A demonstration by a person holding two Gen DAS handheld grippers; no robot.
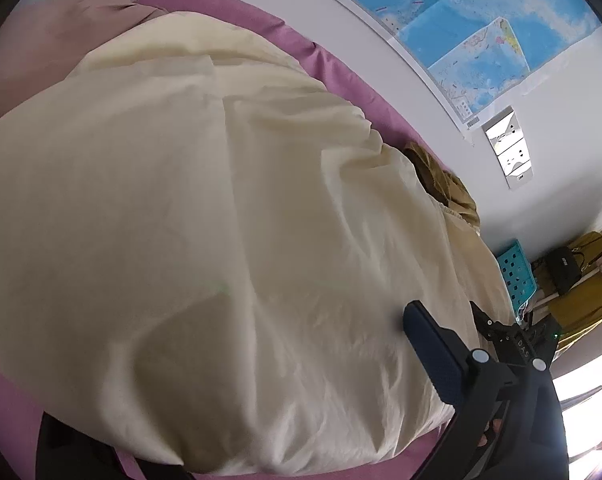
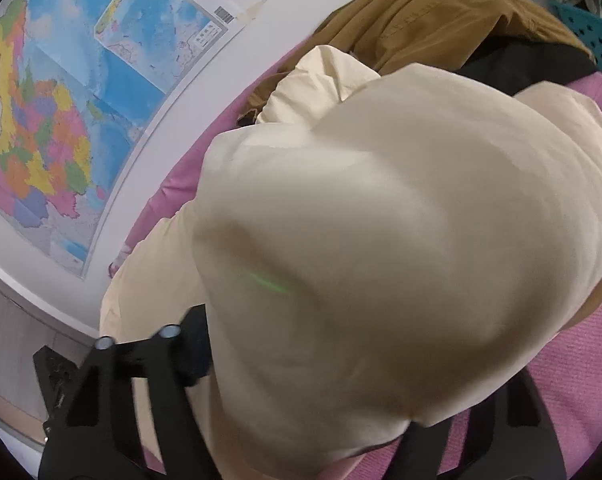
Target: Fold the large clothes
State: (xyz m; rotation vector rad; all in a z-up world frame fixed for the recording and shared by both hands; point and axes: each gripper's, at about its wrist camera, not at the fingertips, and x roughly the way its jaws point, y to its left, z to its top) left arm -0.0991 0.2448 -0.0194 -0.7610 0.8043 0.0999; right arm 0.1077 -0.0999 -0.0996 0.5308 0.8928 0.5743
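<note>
Right wrist view shows your right hand-held gripper (image 2: 301,412) under a raised fold of the cream garment (image 2: 381,220), grip unclear; its long axis runs toward upper left. Left hand-held gripper's state is hidden.

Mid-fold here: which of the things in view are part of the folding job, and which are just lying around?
In the job:
- cream garment, spread on the pink bedsheet
- right gripper, at the garment's edge

Lying about:
- brown garment, bunched against the wall
- black cloth beside it
- teal perforated crate
- wall map
- black bag on a yellow seat
</note>
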